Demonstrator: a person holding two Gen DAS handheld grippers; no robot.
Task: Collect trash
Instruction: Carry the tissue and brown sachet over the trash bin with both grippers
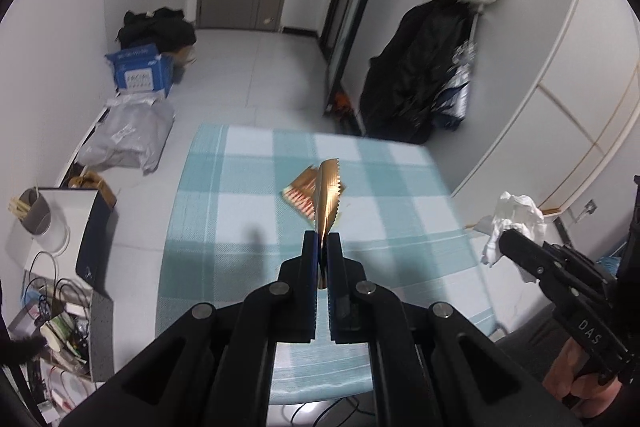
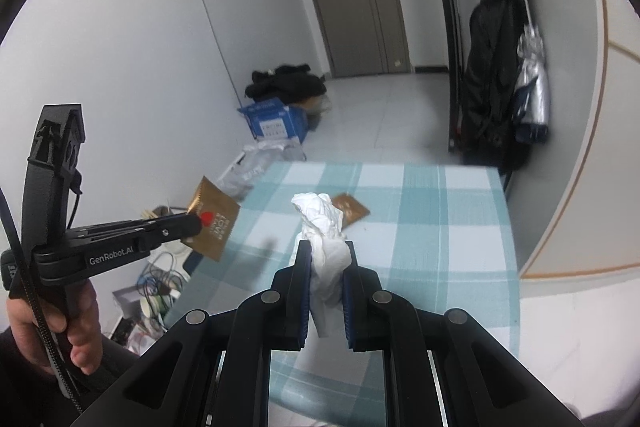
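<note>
My left gripper [image 1: 322, 239] is shut on a gold foil wrapper [image 1: 329, 193], held edge-on above the blue checked table [image 1: 248, 187]; the same wrapper shows its red heart print in the right wrist view [image 2: 214, 223]. A second gold wrapper [image 1: 301, 191] lies flat on the table, also seen in the right wrist view [image 2: 352, 209]. My right gripper [image 2: 325, 247] is shut on a crumpled white tissue [image 2: 322, 227], held above the table; it also shows at the right of the left wrist view [image 1: 514, 219].
Left of the table on the floor are a white cylinder bin [image 1: 42, 217], a dark box [image 1: 94, 227], cables and clutter [image 1: 52, 323], a grey parcel bag [image 1: 128, 135] and a blue carton [image 1: 138, 71]. Dark coats [image 1: 416, 75] hang at the right.
</note>
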